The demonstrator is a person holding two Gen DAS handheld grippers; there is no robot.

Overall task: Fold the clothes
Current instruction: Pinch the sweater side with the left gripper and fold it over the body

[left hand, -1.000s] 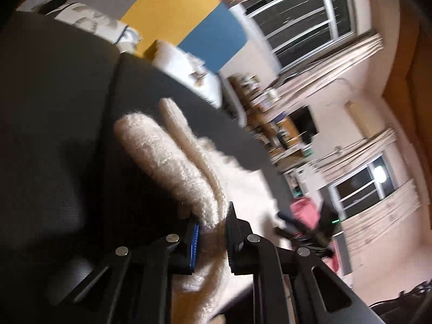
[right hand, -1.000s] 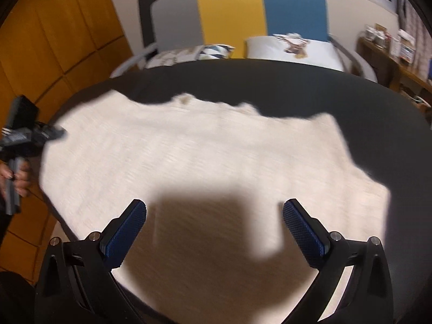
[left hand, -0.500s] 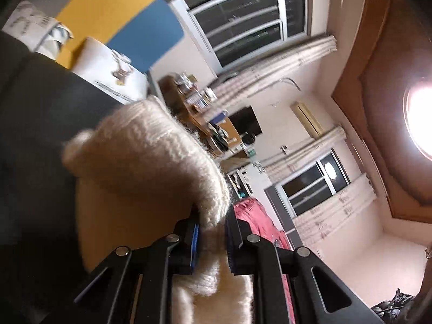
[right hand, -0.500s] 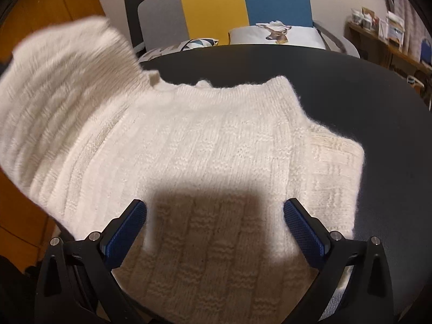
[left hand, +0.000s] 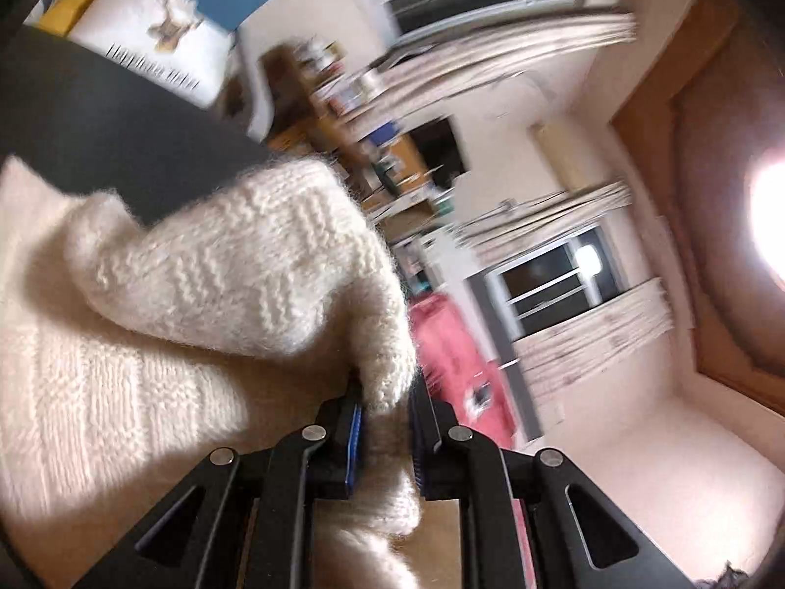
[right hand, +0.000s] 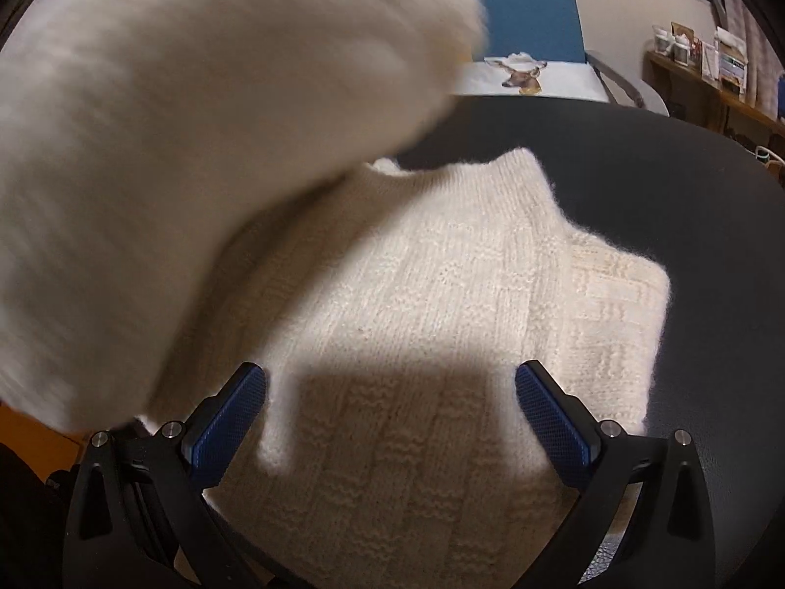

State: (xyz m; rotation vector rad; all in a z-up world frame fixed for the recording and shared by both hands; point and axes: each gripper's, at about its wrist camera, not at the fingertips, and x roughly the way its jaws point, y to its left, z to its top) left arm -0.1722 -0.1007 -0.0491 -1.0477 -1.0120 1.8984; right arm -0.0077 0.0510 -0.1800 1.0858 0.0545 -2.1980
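A cream knitted sweater (right hand: 441, 304) lies spread on a round black table (right hand: 687, 186). My left gripper (left hand: 385, 422) is shut on a fold of the sweater (left hand: 235, 265), which bulges up and forward from between its blue pads. In the right wrist view that lifted part of the sweater (right hand: 171, 147) hangs blurred across the upper left, above the flat part. My right gripper (right hand: 392, 422) stands open low over the near part of the sweater, nothing between its fingers. The sweater's right side lies folded in on the table.
Behind the table stands a chair with a blue back panel (right hand: 530, 5) and a white deer-print cushion (right hand: 525, 73). A cluttered wooden shelf (right hand: 711, 73) runs along the right wall. Windows with curtains (left hand: 554, 275) and a pink object (left hand: 456, 353) show in the left wrist view.
My left gripper has carried the held part of the sweater up and across to the right, over the flat part. The right gripper has sunk slightly closer to the sweater and stayed open.
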